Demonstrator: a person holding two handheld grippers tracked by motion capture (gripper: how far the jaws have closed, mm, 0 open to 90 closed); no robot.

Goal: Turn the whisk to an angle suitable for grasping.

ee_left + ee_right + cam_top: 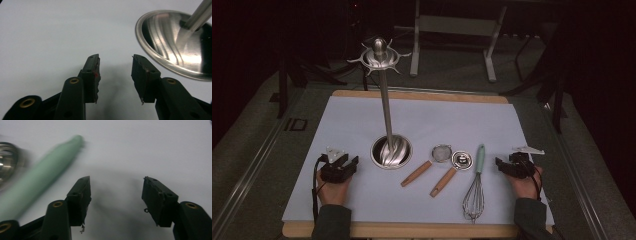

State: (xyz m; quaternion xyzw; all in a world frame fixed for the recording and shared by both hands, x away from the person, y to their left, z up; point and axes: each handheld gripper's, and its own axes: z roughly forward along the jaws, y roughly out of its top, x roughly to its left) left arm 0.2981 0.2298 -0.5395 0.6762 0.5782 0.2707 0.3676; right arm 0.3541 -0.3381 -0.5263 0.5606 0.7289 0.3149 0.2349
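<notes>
On the white mat (362, 130), both grippers rest apart at the near corners, each with jaws spread and nothing between them. The left gripper (346, 164) lies just beside the steel stand (390, 150); the right gripper (507, 165) lies near the whisk (475, 185), whose green handle (45, 180) is seen to its left. The whisk is judged the likely first pick: its handle should be approached squarely, gripped at mid-length, and lifted level so the strainer (427, 165) and scoop (452, 170) are not knocked.

Left to right along the counter (362, 120): stand (390, 150), strainer (432, 161), perhaps a second strainer (452, 170), whisk (475, 182).
</notes>
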